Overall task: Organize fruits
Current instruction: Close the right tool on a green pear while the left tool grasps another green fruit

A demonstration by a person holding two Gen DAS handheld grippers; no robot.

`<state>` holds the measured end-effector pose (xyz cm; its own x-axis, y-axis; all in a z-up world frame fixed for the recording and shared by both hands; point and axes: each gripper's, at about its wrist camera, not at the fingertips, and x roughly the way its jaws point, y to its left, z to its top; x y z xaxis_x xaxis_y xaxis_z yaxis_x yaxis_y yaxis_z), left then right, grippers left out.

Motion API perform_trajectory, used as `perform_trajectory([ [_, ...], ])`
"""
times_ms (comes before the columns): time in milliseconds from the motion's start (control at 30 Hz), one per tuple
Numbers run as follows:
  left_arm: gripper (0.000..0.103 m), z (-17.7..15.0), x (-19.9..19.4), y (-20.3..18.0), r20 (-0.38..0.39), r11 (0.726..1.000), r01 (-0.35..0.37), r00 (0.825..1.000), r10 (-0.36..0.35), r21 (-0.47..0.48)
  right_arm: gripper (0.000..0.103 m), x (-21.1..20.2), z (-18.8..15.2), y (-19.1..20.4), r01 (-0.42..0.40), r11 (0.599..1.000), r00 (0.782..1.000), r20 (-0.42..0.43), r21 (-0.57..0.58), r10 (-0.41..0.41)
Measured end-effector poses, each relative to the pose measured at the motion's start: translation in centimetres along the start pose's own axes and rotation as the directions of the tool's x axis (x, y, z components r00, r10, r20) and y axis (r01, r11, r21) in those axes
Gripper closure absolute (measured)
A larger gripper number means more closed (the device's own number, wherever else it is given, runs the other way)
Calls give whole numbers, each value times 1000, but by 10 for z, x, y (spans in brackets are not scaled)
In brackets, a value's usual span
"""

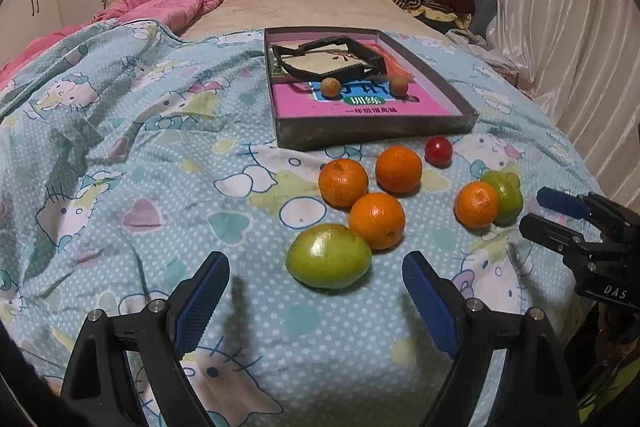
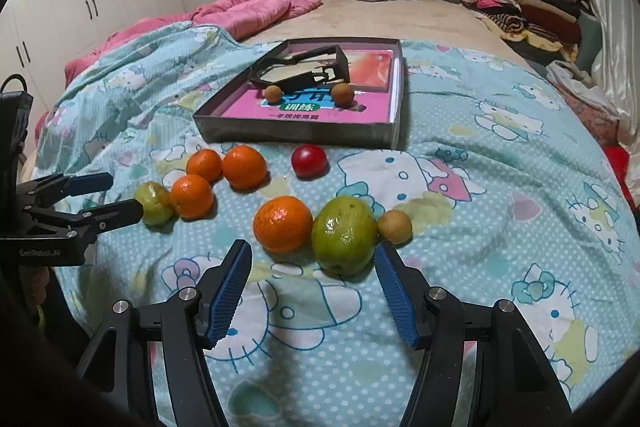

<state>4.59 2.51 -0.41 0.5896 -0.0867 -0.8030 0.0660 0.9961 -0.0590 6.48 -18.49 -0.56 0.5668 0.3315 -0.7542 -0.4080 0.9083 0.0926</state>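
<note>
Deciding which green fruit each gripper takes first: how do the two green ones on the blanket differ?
The left-hand green fruit lies alone before the left gripper, touching nothing; the right-hand green fruit sits wedged between an orange and a small brown fruit, before the right gripper. The first is smooth, the second speckled. Both are green and glossy.

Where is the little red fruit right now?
The small red fruit lies on the Hello Kitty blanket just in front of the shallow box, to the right of the oranges in the right wrist view.

We see soft, even indoor light, faint shadows under the fruit, glare on the green fruit (image 1: 328,255), and dark, bowed fisheye corners.
</note>
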Motion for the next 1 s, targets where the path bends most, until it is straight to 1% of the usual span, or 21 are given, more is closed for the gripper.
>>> perform_trajectory([
  [100, 15, -3, 2, -3, -1, 1000, -10, 1000, 10, 20, 37, 2, -2, 0, 15, 1000, 1000, -8, -4, -15],
  [167, 15, -4, 4, -3, -6, 1000, 0, 1000, 0, 18, 37, 4, -3, -1, 24, 1000, 1000, -14, -1, -24],
  [233, 15, -5, 5, -4, -8, 1000, 2, 1000, -2, 15, 41, 7, -3, -4, 38, 999, 999, -20, 3, -38],
  [400, 17, -6, 9, -2, -9, 1000, 17, 1000, -17, 6, 56, 17, -6, -11, 51, 998, 998, -49, 23, -50],
  [467, 20, -6, 11, -2, -9, 1000, 16, 1000, -16, 2, 58, 23, -7, -13, 52, 998, 997, -61, 31, -50],
  [667, 28, -5, 17, 3, -17, 999, 41, 999, -41, -27, 61, 33, -5, -14, 59, 998, 996, -63, 37, -56],
  [1000, 32, -4, 24, 6, -24, 998, 52, 998, -53, -46, 60, 43, 3, -14, 56, 998, 997, -57, 21, -55],
])
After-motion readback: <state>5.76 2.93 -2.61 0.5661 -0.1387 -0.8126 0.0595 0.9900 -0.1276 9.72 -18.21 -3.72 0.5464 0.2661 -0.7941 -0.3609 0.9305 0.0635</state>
